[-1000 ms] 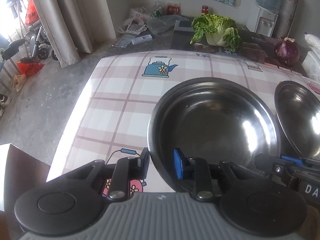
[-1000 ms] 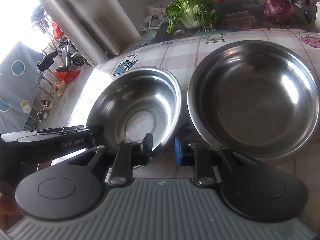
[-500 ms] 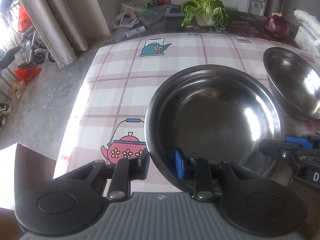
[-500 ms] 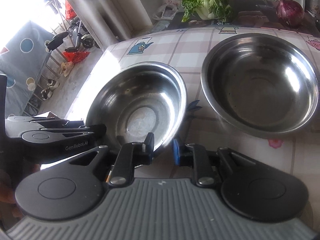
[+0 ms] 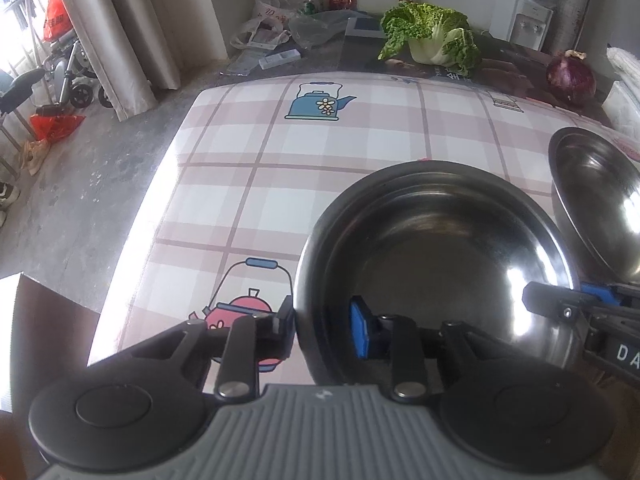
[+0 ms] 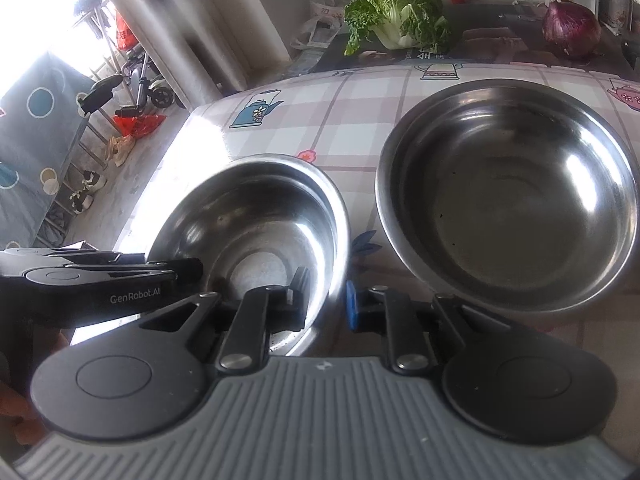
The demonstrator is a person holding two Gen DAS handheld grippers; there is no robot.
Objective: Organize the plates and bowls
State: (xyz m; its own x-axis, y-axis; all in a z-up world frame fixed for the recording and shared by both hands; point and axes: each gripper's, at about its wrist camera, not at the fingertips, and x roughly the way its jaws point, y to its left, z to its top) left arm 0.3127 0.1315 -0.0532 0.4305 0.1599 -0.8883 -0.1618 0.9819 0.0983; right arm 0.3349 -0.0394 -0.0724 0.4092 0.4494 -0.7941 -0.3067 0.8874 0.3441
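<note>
Gripping opposite rims of the smaller steel bowl [image 6: 256,232], both tools are narrow: the left tool [image 5: 322,330] closing on the near rim, the right tool [image 6: 326,298] closing on its right rim. Only the right view shows the whole larger bowl [image 6: 508,204] just beside on the checked counter [image 5: 260,184]. Cabbage [image 5: 430,36] and onion [image 5: 570,78] lie beyond.

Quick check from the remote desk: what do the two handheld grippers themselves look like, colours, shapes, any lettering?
Both match: a ribbed grey body, two black round discs, black linkage arms with silver rivets, and fingers with one black and one blue pad. The left gripper reads "GenRobot.AI" in white along its side in the right wrist view. The right gripper shows white letters "DA" in the left wrist view. No cables or sleeves are visible.
</note>
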